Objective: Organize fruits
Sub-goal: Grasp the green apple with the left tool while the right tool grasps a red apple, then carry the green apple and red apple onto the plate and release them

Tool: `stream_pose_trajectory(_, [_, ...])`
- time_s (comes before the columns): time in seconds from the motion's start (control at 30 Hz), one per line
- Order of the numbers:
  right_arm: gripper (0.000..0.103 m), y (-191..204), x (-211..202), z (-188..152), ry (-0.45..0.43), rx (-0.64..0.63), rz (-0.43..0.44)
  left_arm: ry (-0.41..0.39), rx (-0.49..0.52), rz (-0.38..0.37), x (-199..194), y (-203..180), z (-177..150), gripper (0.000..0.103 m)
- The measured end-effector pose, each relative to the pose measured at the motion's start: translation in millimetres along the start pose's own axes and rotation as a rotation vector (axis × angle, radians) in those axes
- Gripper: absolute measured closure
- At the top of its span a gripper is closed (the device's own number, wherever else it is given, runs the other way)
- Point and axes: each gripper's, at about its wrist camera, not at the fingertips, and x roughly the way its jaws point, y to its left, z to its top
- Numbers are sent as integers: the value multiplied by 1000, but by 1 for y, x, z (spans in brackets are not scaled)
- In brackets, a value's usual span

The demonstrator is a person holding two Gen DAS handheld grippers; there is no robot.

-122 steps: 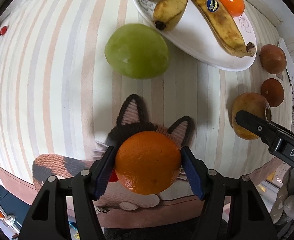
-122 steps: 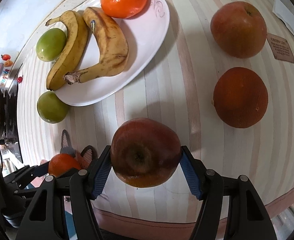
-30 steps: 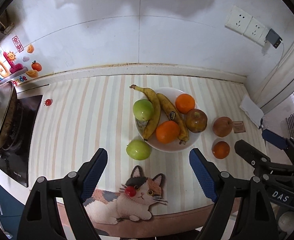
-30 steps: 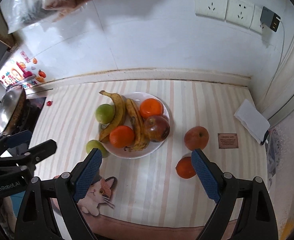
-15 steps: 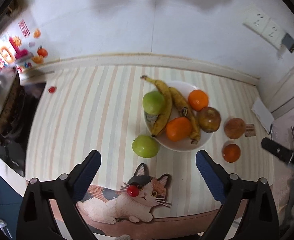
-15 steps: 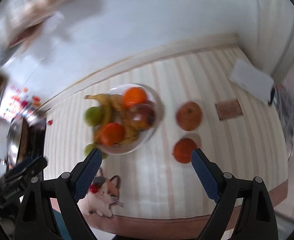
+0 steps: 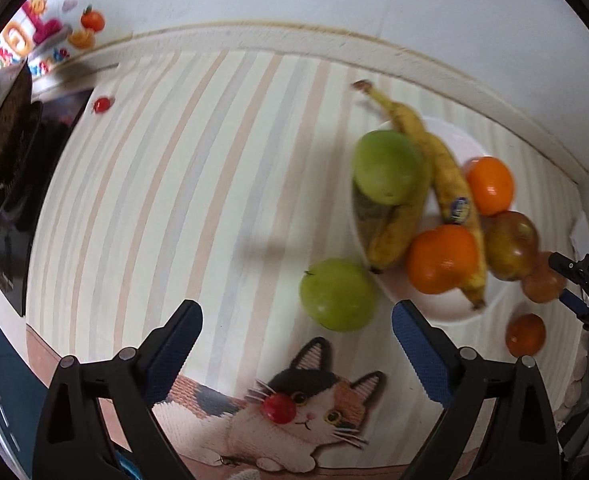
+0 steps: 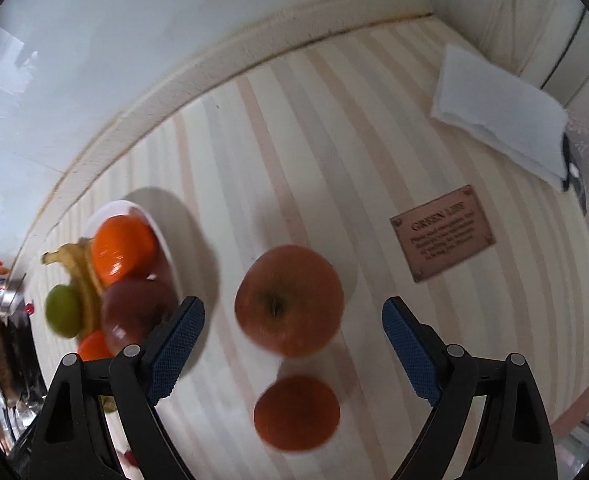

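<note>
The red apple (image 8: 289, 300) on the worktop (image 8: 294, 140) is framed by the right claw (image 8: 293, 342) — closing, nothing gripped — while the empty, spread left claw (image 7: 296, 348) is aimed beside the green apple (image 7: 337, 294).

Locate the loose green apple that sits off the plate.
In the left wrist view, the round green apple lies on the striped counter, against the white plate's lower-left rim, just above the cat-shaped mat.
</note>
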Motion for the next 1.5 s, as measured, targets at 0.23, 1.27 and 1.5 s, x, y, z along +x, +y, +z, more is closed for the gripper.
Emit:
stream_pose_trajectory(0.23, [36, 13, 15, 4, -24, -78, -45, 48, -22, 22, 21, 15, 7, 6])
stream_pose_trajectory(1.27, [37, 56, 23, -41, 76, -163, 22, 154, 222, -212, 54, -16, -2, 47])
stream_pose_trajectory(1.5, [37, 59, 28, -42, 84, -171, 18, 236, 205, -252, 72, -20, -5, 46])
